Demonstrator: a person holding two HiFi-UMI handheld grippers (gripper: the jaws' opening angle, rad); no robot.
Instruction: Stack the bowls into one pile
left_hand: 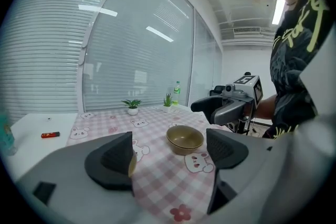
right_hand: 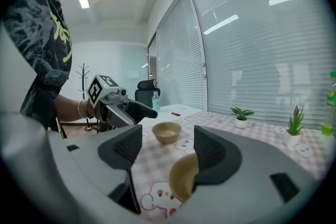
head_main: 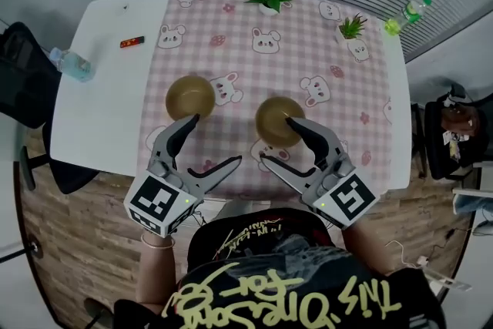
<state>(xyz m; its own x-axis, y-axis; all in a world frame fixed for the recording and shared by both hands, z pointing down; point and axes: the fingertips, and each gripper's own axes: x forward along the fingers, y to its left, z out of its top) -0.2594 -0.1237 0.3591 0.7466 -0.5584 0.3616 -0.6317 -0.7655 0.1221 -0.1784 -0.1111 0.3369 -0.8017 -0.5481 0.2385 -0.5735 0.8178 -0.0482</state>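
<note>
Item: two tan bowls on a pink checked tablecloth (head_main: 231,35), well apart, nothing stacked yet.
- Left bowl (head_main: 190,96): left of frame centre in the head view, upright, empty.
- Right bowl (head_main: 279,119): just right of centre, upright.
- Left gripper (head_main: 215,139): lower left, jaws wide apart, holding nothing; one jaw tip is near the left bowl's lower edge.
- Right gripper (head_main: 273,139): lower right, jaws wide apart, one tip over the right bowl's rim, nothing clamped.

Step in hand, as I judge it: taking the right bowl by its rim. Set one jaw inside the wall and one outside, close firmly, lift clear, then lower it centred into the left bowl.

Hard to make out: whether that jaw tip touches the bowl. In the right gripper view a jaw pad hides half the near bowl; in the left gripper view only a sliver of the left bowl shows.
</note>
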